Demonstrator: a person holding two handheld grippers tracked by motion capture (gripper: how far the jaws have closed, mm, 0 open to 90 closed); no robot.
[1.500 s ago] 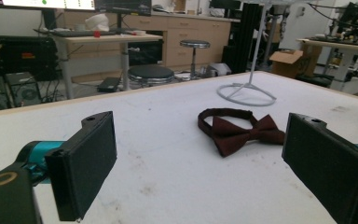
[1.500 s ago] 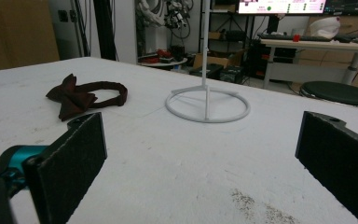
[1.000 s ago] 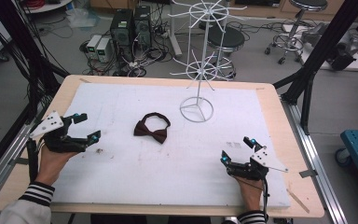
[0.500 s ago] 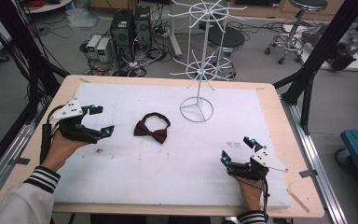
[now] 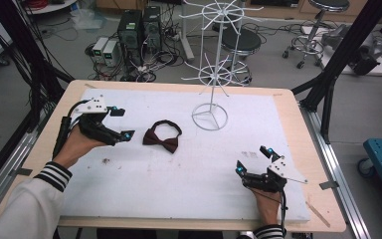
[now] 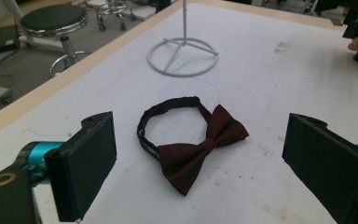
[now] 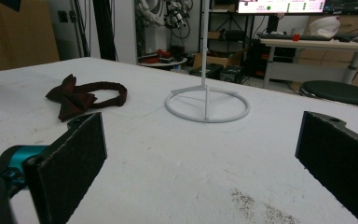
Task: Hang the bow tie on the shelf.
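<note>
The dark red bow tie lies flat on the white-covered table, a little left of the middle, its bow end toward the person's side and its strap loop curling away toward the far edge; its long axis runs roughly from left to right, slightly slanted. The left gripper hangs just above the table to the left of the bow tie, close beside it but not touching, its fingers spread wide and aimed at it; in the left gripper view the bow tie sits squarely between the two black pads. The left hand reaches in from the lower left, the striped cuff well onto the table. The right gripper rests low near the front right, well apart from the bow tie, its fingers also spread. A white wire display stand stands behind and to the right of the bow tie, its ring base on the table. Nothing lies between the left gripper and the bow tie.
</note>
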